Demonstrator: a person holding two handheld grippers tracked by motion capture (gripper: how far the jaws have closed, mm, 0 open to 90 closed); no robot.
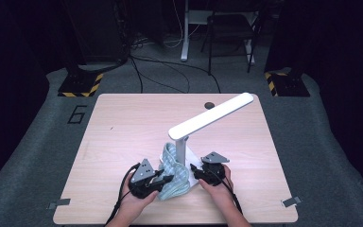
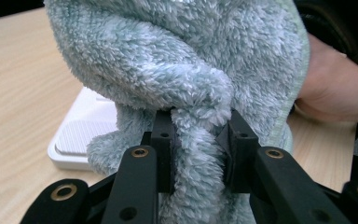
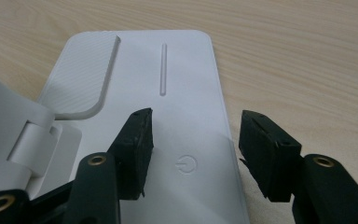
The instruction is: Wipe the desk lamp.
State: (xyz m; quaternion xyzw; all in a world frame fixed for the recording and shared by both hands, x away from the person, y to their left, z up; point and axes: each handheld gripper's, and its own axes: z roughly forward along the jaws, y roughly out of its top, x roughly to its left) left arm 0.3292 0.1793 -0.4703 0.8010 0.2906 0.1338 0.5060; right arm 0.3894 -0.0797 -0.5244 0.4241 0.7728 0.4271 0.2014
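Note:
A white desk lamp [image 1: 211, 116] stands at the table's middle front, its long head slanting up to the right. A fluffy pale blue-green towel [image 1: 174, 165] is bunched against the lamp's post and base. My left gripper [image 1: 168, 179] is shut on a twisted fold of the towel [image 2: 177, 70], which is squeezed between the pads of the left gripper [image 2: 198, 135]. My right gripper [image 1: 194, 171] stands open just above the flat lamp base [image 3: 177, 79]. The power button [image 3: 187, 164] lies between the jaws of the right gripper [image 3: 193, 135], which hold nothing.
The wooden table [image 1: 123, 118] has a small round hole [image 1: 209, 105] near its far edge. Beyond it the floor holds cables, a chair [image 1: 229, 28] and two black-and-yellow striped feet [image 1: 80, 85]. The person's right hand [image 2: 335, 88] is close behind the towel.

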